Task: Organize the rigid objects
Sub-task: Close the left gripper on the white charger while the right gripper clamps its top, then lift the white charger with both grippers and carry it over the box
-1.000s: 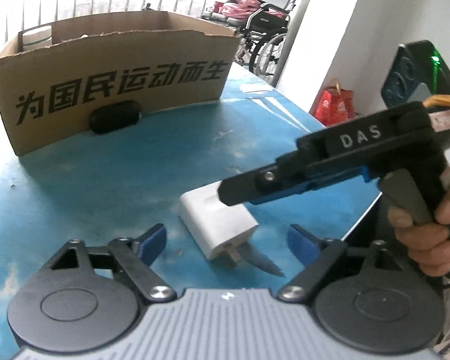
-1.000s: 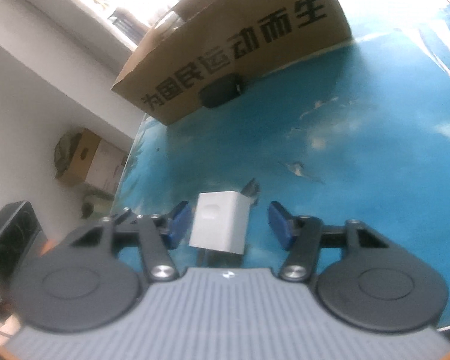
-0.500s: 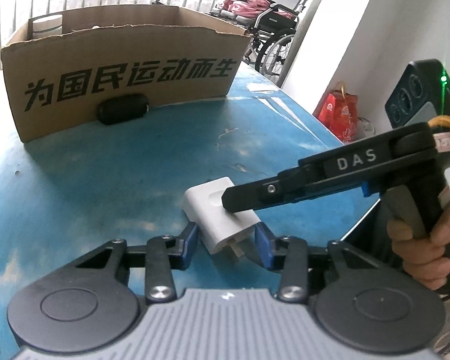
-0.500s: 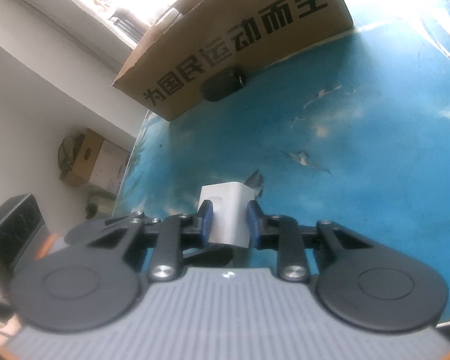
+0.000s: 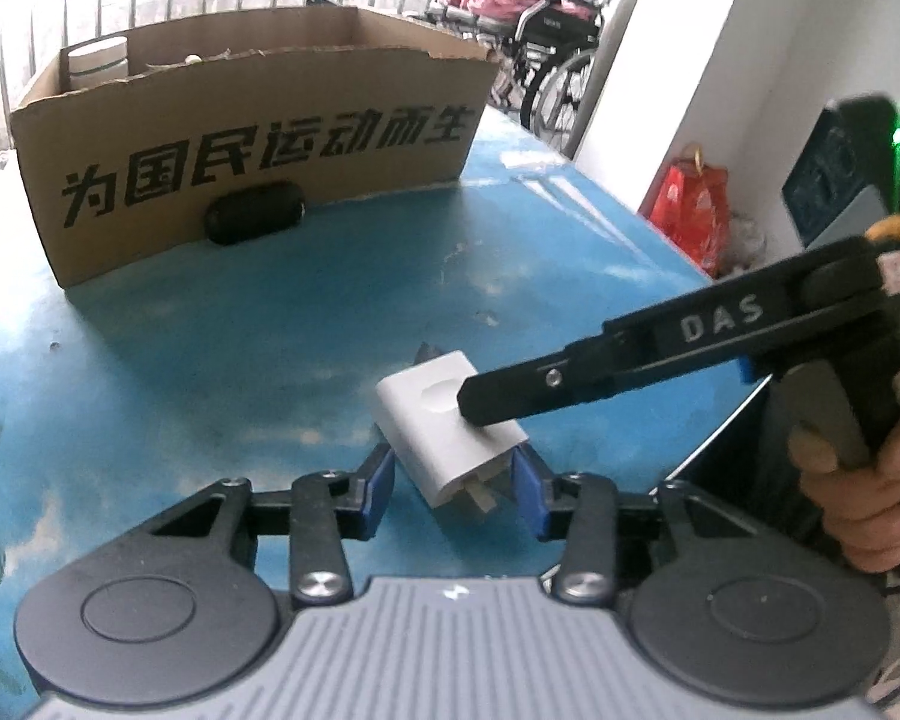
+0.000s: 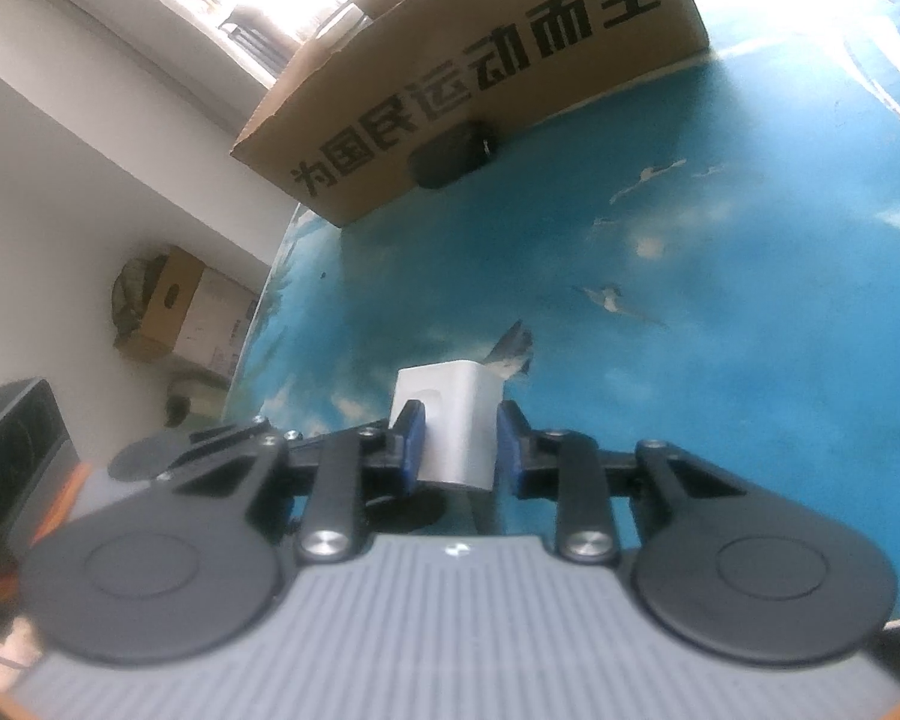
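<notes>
A white charger (image 5: 444, 432) with metal prongs sits between both grippers, just above the blue table (image 5: 150, 360). My left gripper (image 5: 453, 483) is shut on its prong end, blue pads against both sides. My right gripper (image 5: 486, 405) reaches in from the right, held by a hand (image 5: 852, 492). In the right wrist view its pads touch the charger (image 6: 456, 420) on both sides, and my right gripper (image 6: 459, 444) has its jaws easing open. A cardboard box (image 5: 258, 138) with black print stands at the back, a black oval case (image 5: 255, 219) against its front.
A white cup (image 5: 97, 63) stands inside the box. The table's right edge runs close to the hand, with a red bag (image 5: 696, 210) and wheelchairs (image 5: 564, 42) beyond it. A black device (image 5: 852, 168) shows a green light. Another carton (image 6: 186, 312) sits on the floor, left.
Both grippers' jaws have closed from wide onto the white charger. The left gripper came forward around its prong end, and the charger has tipped up slightly off the table.
</notes>
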